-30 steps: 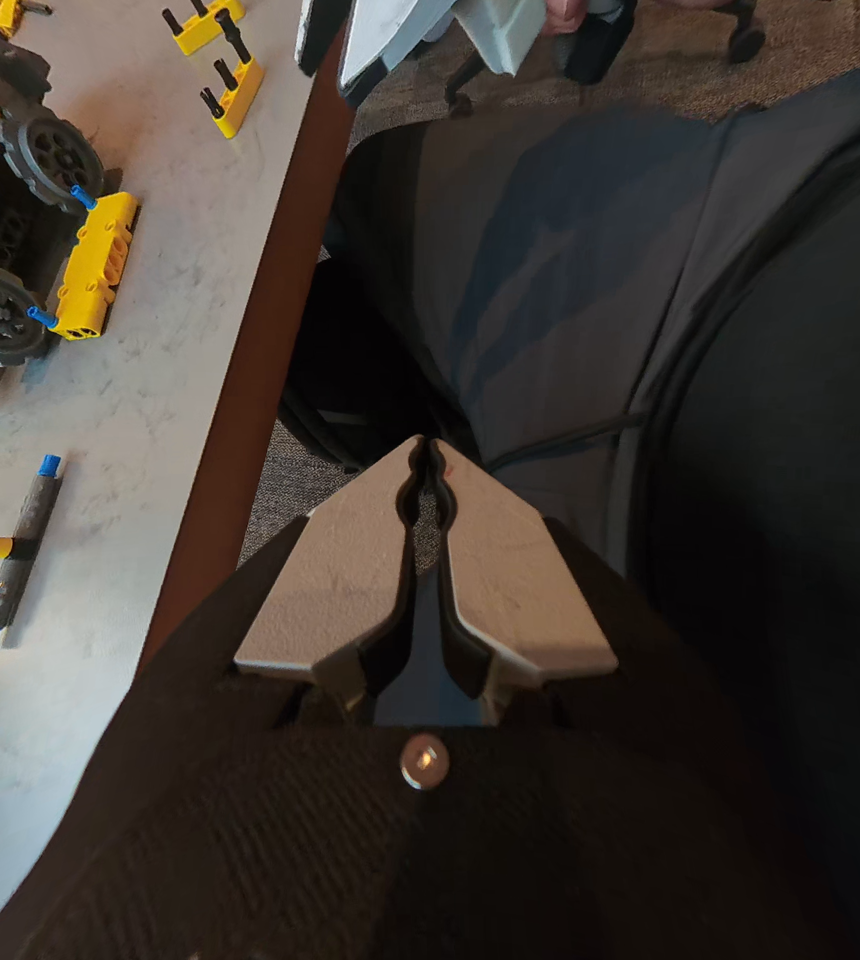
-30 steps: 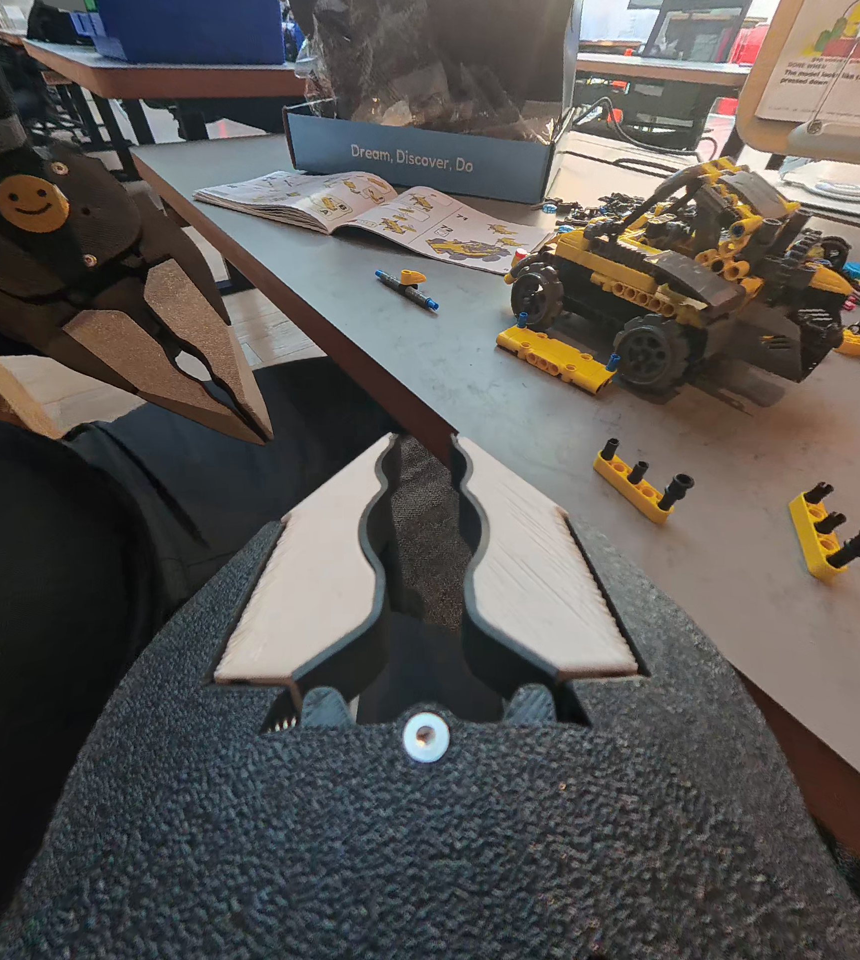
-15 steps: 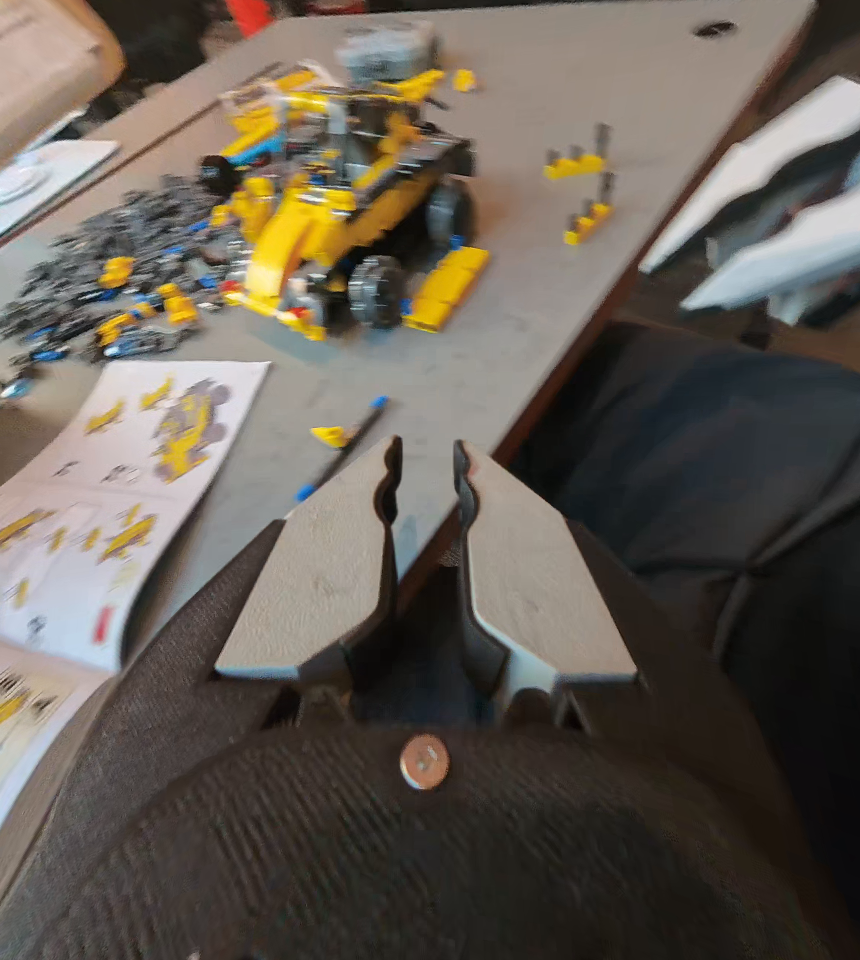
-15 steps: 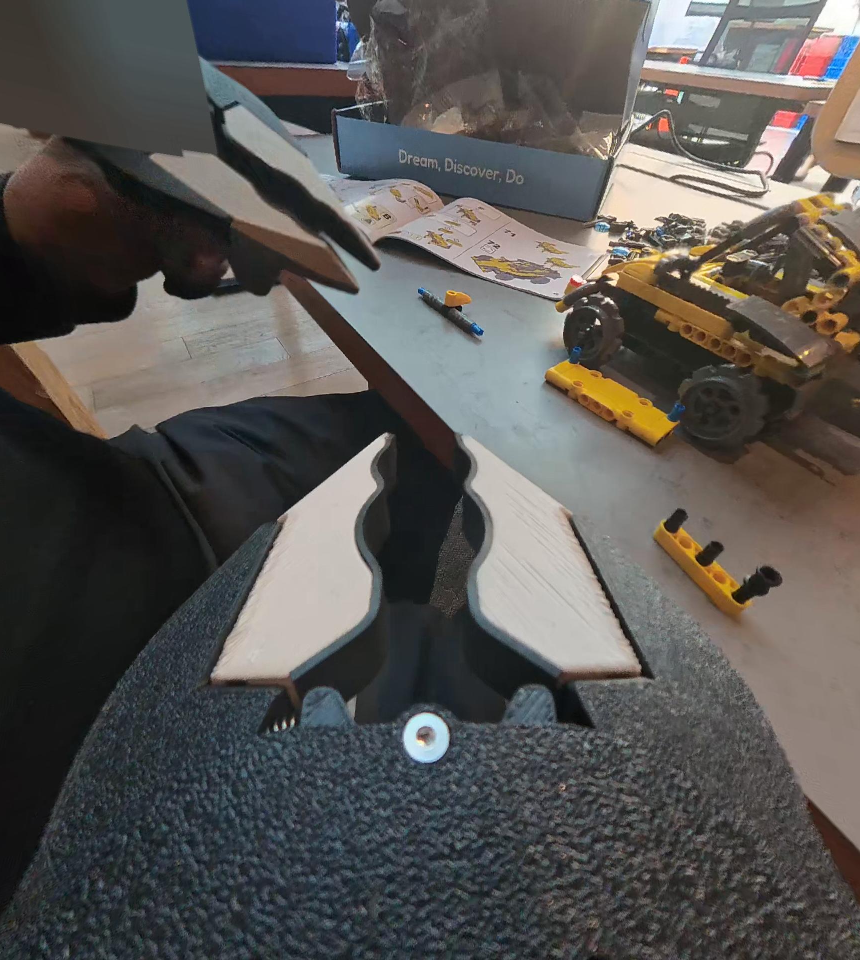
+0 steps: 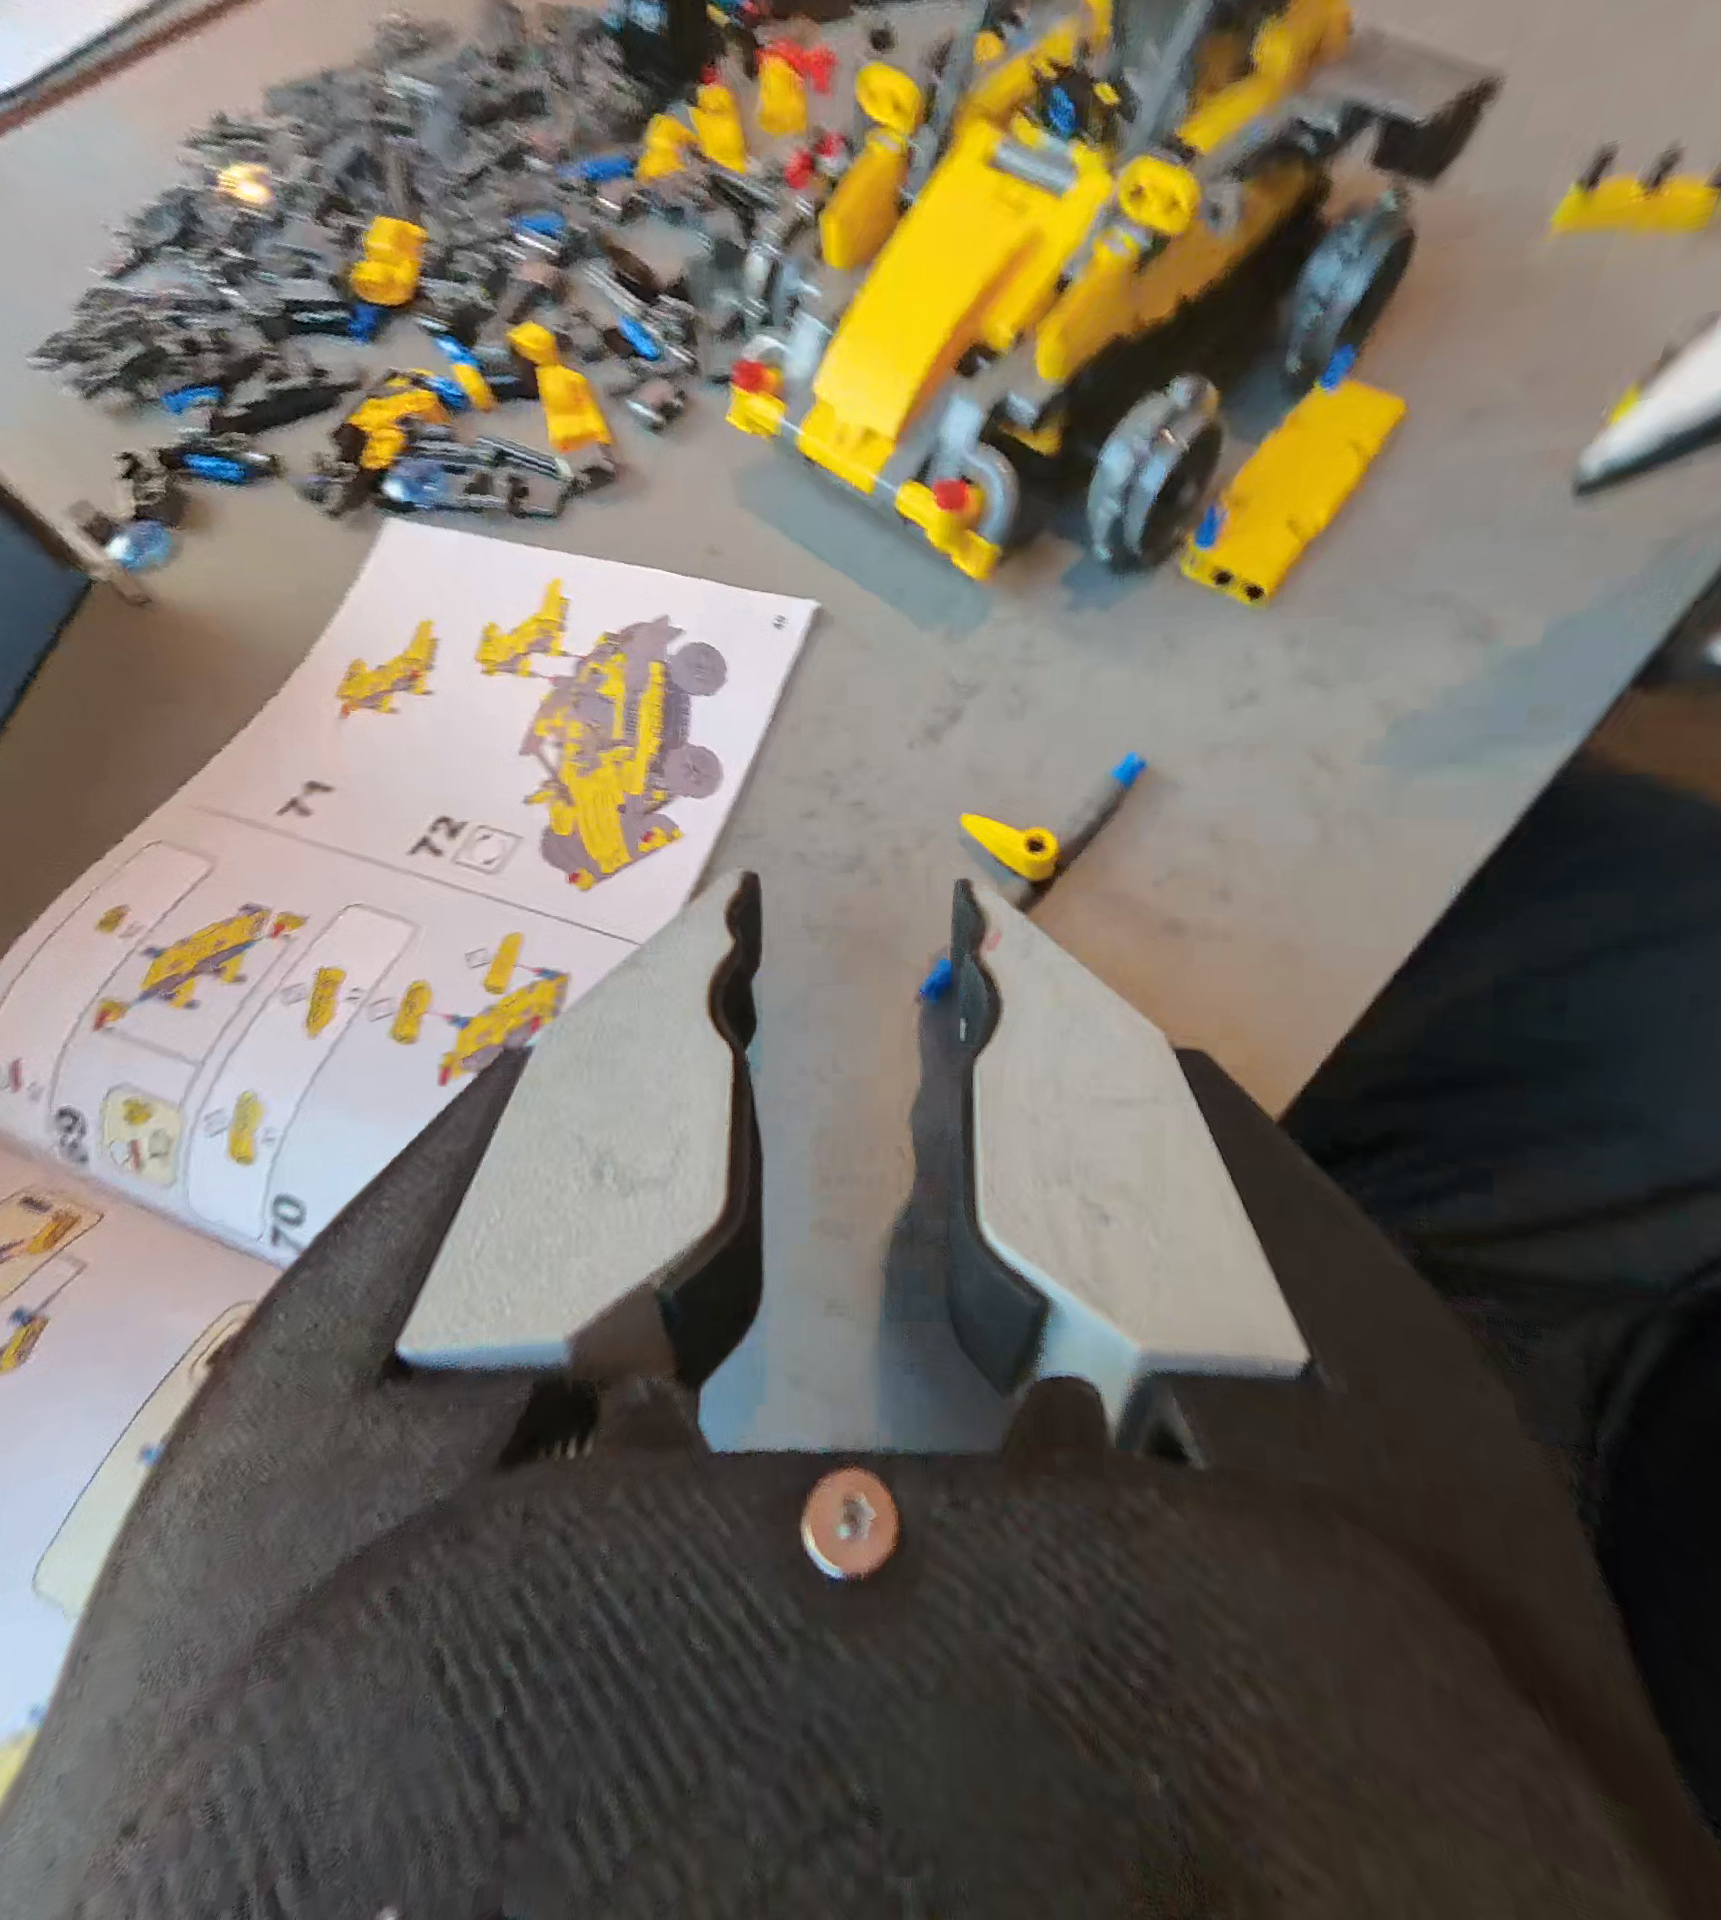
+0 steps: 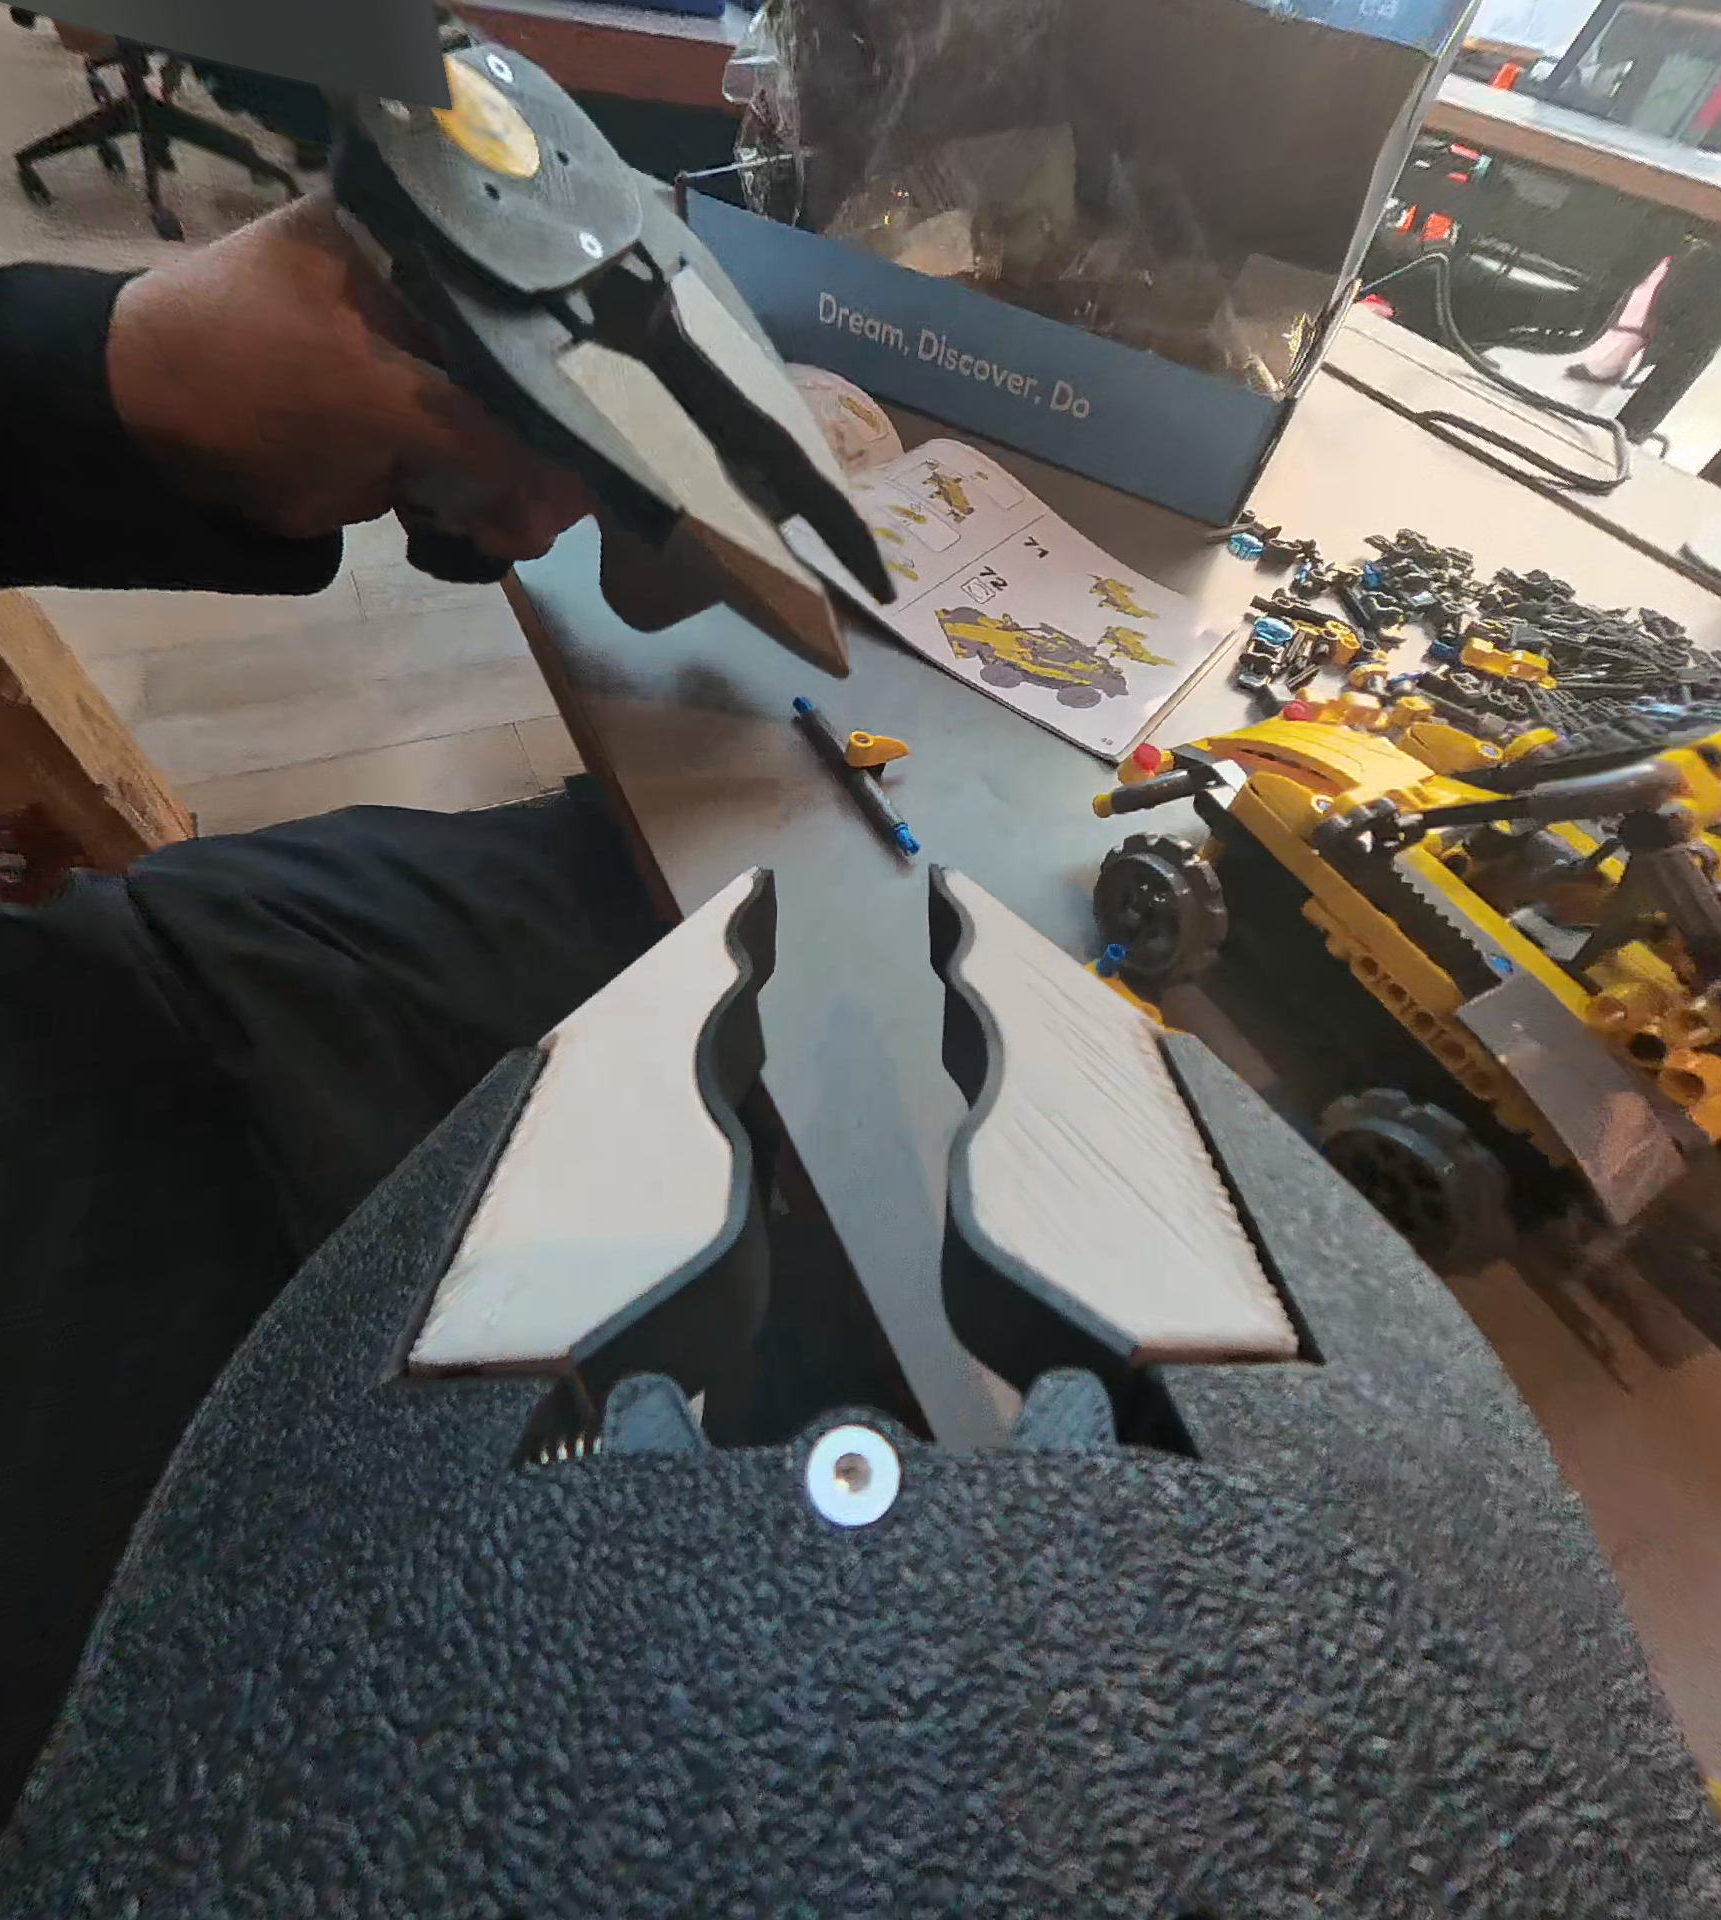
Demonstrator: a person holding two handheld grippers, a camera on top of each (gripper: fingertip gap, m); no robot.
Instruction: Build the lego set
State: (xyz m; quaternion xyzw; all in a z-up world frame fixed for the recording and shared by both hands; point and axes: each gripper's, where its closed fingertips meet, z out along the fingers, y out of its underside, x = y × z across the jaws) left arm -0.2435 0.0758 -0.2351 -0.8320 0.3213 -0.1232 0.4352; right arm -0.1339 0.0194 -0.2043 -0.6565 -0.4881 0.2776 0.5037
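Both tongs, left gripper [image 5: 854,899] and right gripper [image 6: 851,883], hang spread and empty over the table [image 5: 1199,727], nearest the axle [image 6: 856,774].

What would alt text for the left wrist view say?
Open, empty tongs hover over a grey table, pointing at a dark axle with blue ends and a yellow piece. Beyond lie an open instruction booklet, a yellow brick vehicle and loose parts.

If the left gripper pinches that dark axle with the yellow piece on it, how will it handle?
The axle is thin and round, lying flat on the table, so it would probably roll if nudged sideways. The yellow piece sticking out may check that. It looks rigid and light. The left gripper, open, hovers just short of it.
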